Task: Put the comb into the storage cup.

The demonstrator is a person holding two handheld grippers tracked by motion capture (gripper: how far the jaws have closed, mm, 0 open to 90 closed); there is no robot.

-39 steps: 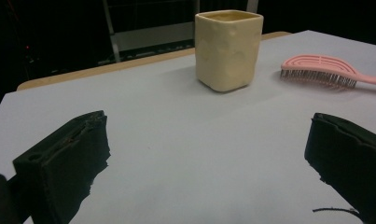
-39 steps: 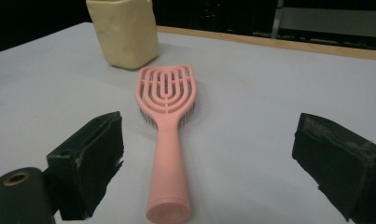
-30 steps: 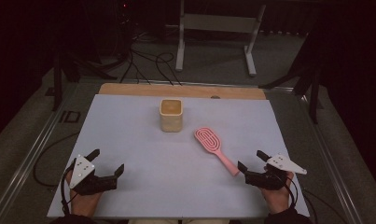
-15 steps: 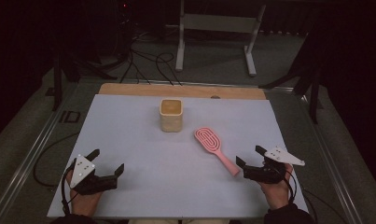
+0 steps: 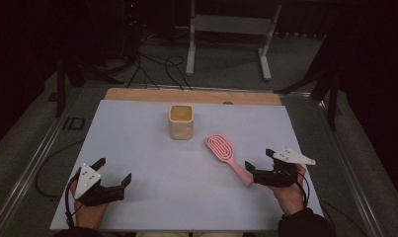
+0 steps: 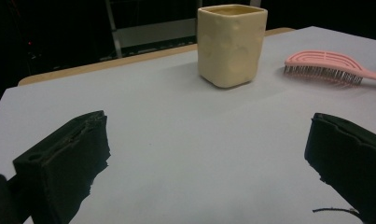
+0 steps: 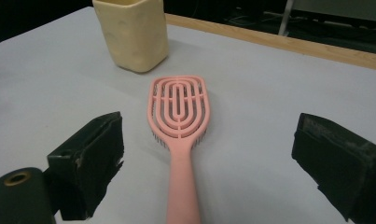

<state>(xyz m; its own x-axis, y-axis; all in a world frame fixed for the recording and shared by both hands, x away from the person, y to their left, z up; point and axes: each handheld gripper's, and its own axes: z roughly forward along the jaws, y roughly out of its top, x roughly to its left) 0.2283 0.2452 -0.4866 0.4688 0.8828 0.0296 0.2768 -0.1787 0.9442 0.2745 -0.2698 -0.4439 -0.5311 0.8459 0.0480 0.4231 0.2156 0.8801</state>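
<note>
Now the right gripper gapes wide, empty, straddling the pink plastic slotted hairbrush's near handle end.

right gripper | edged forward, jaws now seemingly straddling hairbrush handle

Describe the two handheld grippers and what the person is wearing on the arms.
Both the left gripper and the right gripper are black, each with two blocky, rough-edged black jaws and a pale grey three-cornered plate on top. A thin black cable loops from each one at the wrist. A dark sleeve covers the right forearm.
</note>
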